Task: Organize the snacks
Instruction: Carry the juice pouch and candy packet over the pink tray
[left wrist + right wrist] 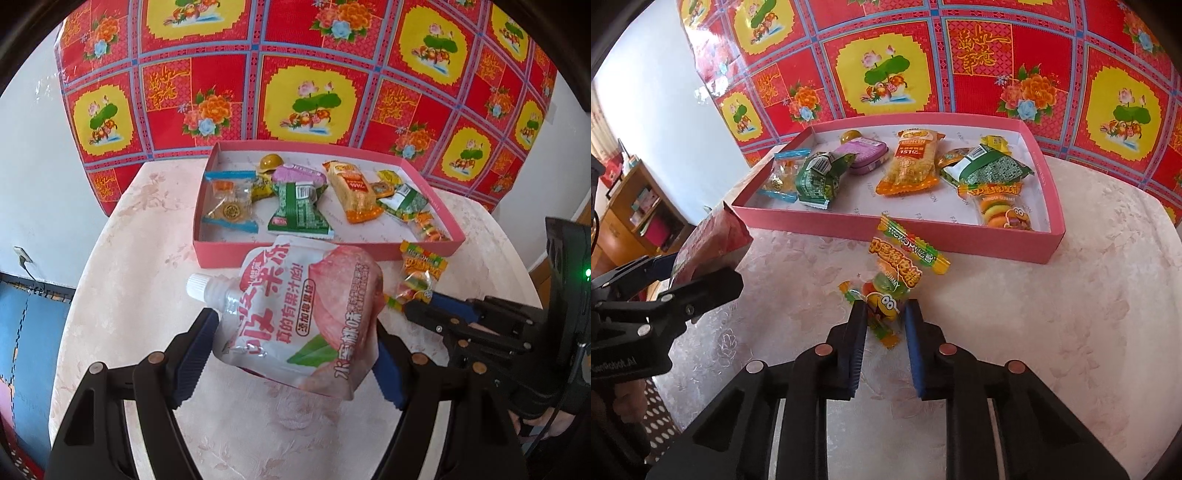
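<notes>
Black linkage tongs [884,314] with blue ribbed pads [916,354], copper rivets [823,349].

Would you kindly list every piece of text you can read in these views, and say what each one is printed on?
"151亿": orange snack pack in the pink box.
"GUMMY": gummy packet in the right gripper.
"真的有果汁哟!": peach jelly pouch in the left gripper.
"GenRobot.AI": left gripper's body, right wrist view.
Other wrappers: too small or blurred.

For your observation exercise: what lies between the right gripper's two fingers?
In the right wrist view, a gummy candy packet lies between the right gripper fingers, its lower end pinched.
</notes>
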A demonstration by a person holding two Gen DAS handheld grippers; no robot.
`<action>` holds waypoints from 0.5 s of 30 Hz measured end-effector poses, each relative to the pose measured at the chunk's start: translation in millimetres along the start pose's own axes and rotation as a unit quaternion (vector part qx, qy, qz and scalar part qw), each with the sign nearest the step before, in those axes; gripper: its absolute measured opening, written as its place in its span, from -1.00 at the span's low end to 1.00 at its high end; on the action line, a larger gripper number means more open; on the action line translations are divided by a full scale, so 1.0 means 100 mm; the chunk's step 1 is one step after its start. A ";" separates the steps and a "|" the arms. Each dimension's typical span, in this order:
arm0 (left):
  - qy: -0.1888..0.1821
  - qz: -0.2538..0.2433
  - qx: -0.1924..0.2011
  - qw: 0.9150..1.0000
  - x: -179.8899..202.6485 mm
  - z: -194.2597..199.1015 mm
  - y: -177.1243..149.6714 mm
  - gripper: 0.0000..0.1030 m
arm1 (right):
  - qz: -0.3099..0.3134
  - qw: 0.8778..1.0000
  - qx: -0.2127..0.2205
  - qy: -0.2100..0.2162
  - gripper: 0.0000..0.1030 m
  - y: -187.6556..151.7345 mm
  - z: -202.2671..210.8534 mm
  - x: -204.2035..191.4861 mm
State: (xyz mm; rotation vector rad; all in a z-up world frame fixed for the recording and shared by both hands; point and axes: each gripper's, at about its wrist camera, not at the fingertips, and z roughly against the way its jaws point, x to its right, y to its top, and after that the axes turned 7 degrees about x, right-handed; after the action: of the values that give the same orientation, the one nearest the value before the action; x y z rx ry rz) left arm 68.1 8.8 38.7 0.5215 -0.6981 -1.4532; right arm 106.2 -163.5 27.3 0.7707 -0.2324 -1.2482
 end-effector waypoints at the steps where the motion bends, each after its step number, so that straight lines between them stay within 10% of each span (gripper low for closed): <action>1: 0.001 -0.001 0.001 1.000 0.01 0.00 0.01 0.56 | -0.002 1.000 0.001 0.002 -0.65 -0.01 0.01 0.01; 15: 0.004 -0.005 0.002 1.000 0.04 -0.02 0.06 0.56 | -0.034 0.999 0.025 0.033 -0.91 -0.06 0.15 0.10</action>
State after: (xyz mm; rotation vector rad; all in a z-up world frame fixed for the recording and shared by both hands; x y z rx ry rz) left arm 73.3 5.5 42.1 0.5343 -0.6937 -1.4586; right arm 96.2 -179.6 32.0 0.8682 -0.1862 -1.2835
